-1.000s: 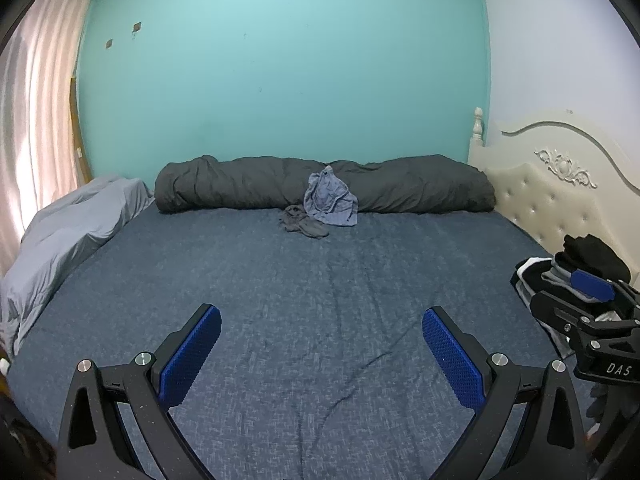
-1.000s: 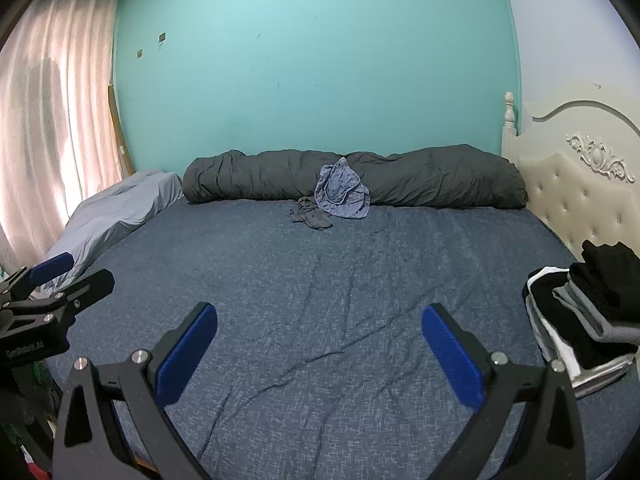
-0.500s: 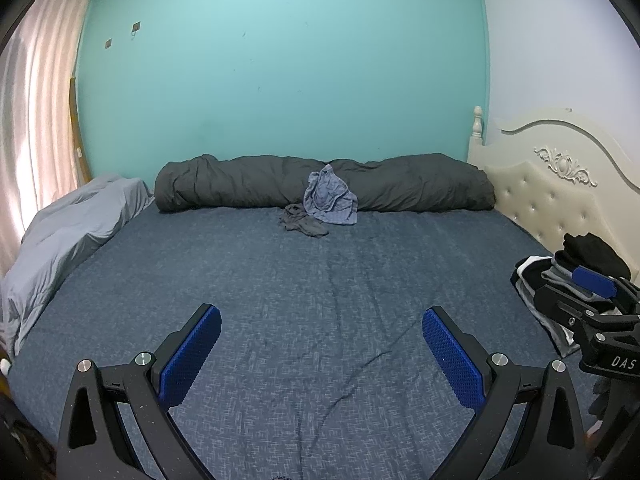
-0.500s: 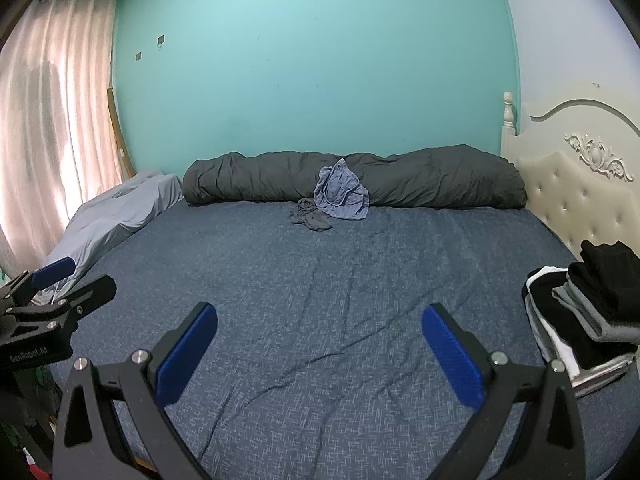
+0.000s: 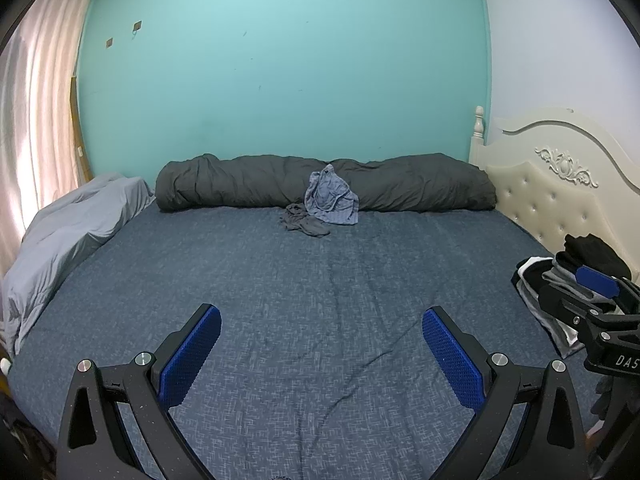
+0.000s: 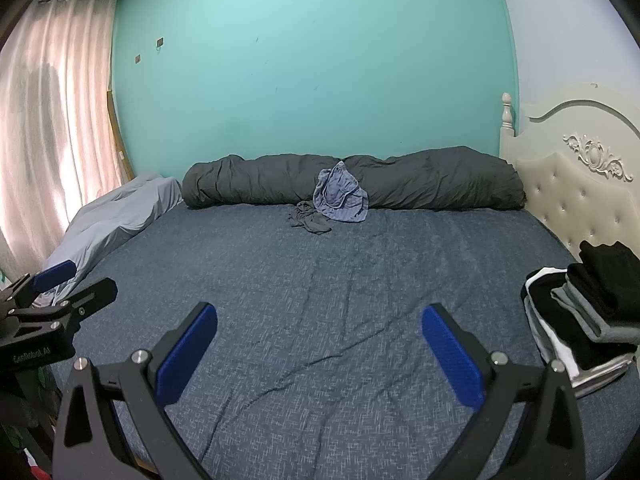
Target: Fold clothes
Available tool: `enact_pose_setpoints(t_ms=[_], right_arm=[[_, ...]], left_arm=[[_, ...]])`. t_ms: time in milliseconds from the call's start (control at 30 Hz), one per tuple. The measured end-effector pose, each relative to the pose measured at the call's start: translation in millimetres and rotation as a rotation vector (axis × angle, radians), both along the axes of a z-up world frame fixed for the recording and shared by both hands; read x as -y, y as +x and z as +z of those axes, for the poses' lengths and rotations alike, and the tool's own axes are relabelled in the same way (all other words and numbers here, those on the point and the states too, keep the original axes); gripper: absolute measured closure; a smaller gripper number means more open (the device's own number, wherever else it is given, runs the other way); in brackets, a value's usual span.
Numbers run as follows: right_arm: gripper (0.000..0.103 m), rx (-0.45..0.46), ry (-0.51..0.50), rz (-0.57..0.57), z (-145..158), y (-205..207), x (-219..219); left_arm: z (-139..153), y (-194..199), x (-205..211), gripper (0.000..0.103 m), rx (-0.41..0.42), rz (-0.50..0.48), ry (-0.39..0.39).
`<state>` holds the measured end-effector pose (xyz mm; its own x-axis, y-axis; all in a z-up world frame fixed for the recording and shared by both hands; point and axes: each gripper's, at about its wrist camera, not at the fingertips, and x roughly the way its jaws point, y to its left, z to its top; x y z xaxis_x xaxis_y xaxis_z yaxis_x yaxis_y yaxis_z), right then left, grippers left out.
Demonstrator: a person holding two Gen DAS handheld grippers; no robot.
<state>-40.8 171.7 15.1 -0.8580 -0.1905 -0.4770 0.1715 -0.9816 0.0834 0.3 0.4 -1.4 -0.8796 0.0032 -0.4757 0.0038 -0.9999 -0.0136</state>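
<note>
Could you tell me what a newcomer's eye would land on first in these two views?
Probably the crumpled blue garment leaning on the rolled dark duvet at the far edge of the bed, with a small grey garment just before it. Next, the folded stack at the right edge. Both tools, left and right, hang open.

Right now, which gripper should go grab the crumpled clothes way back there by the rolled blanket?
Probably the left gripper, narrowly. Both are open and empty, and the blue garment and small grey garment sit almost centred ahead of each. The right gripper is beside the folded stack, better placed for stacking.
</note>
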Motion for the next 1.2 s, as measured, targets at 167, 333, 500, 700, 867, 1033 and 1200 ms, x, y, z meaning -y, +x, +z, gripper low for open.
enact_pose_setpoints(t_ms=[167, 333, 500, 700, 867, 1033, 1200], right_arm=[[0.000, 0.003, -0.002, -0.003, 0, -2, 0], [0.000, 0.000, -0.002, -0.004, 0, -2, -1], [0.000, 0.000, -0.002, -0.005, 1, -2, -2], [0.000, -0.002, -0.003, -0.004, 1, -2, -4], [0.000, -0.003, -0.003, -0.003, 1, -2, -5], [0.000, -0.003, -0.004, -0.004, 0, -1, -5], [0.000, 0.005, -0.005, -0.007, -1, -8, -7]], left_arm=[[-3, 0, -3, 0.000, -0.002, 0.001, -0.002], [0, -2, 0, 0.000, 0.004, 0.000, 0.000], [-1, -3, -2, 0.000, 0.002, -0.001, 0.001], [0, -1, -3, 0.000, -0.003, -0.003, 0.000], [2, -3, -2, 0.000, -0.002, 0.001, 0.000], [2, -6, -2, 0.000, 0.001, -0.001, 0.000], [-1, -11, -4, 0.000, 0.008, -0.006, 0.001]])
